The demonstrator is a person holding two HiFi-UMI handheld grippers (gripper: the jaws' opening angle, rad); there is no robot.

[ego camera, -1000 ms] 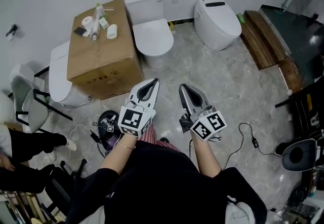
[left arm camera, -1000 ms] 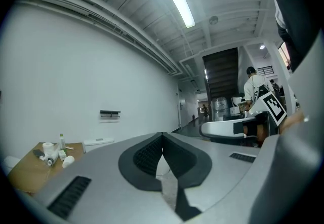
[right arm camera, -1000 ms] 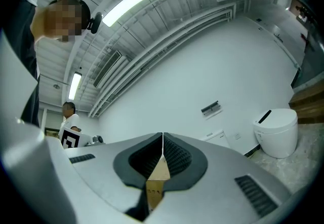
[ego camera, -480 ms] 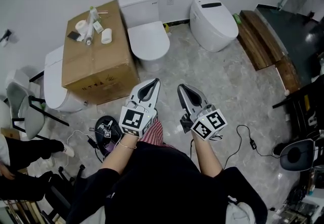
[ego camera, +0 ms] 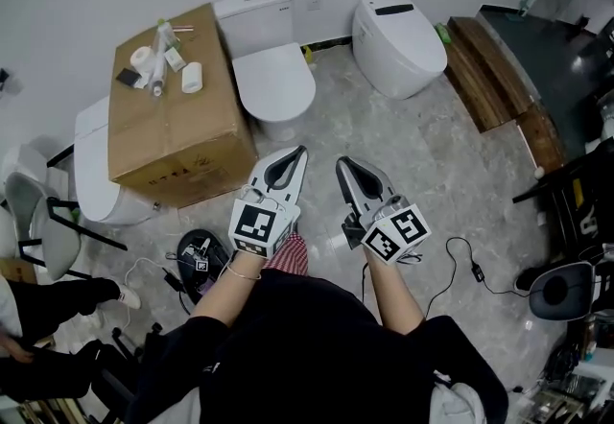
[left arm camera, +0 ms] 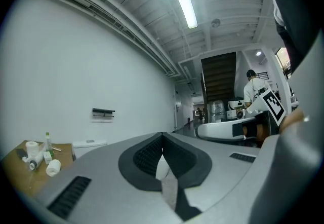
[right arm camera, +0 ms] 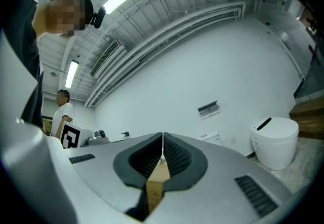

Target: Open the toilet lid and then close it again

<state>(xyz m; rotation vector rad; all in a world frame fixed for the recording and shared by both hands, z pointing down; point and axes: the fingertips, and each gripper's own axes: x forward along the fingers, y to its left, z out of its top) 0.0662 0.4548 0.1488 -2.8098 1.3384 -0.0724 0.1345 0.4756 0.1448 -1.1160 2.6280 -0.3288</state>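
A white toilet (ego camera: 275, 77) with its lid down and a tank (ego camera: 253, 11) behind it stands against the far wall, right of a cardboard box (ego camera: 168, 120). Both grippers hang at waist height, well short of the toilet and pointing toward it. My left gripper (ego camera: 299, 153) is shut with nothing in it; in the left gripper view its pads (left arm camera: 152, 154) meet at the tips (left arm camera: 162, 136), and the tank (left arm camera: 89, 145) shows low on the left. My right gripper (ego camera: 342, 163) is likewise shut and holds nothing, its tips (right arm camera: 162, 137) pressed together.
A rounded tankless toilet (ego camera: 398, 40) stands to the right, also in the right gripper view (right arm camera: 276, 141). A third toilet (ego camera: 94, 173) sits left of the box. Paper rolls and bottles (ego camera: 158, 62) lie on the box. Wooden planks (ego camera: 489, 72), a cable (ego camera: 460, 259) and chairs (ego camera: 43, 211) ring the marble floor.
The toilets and the box have slid left in the head view as the view shifted. Both grippers keep the same shut pose side by side.
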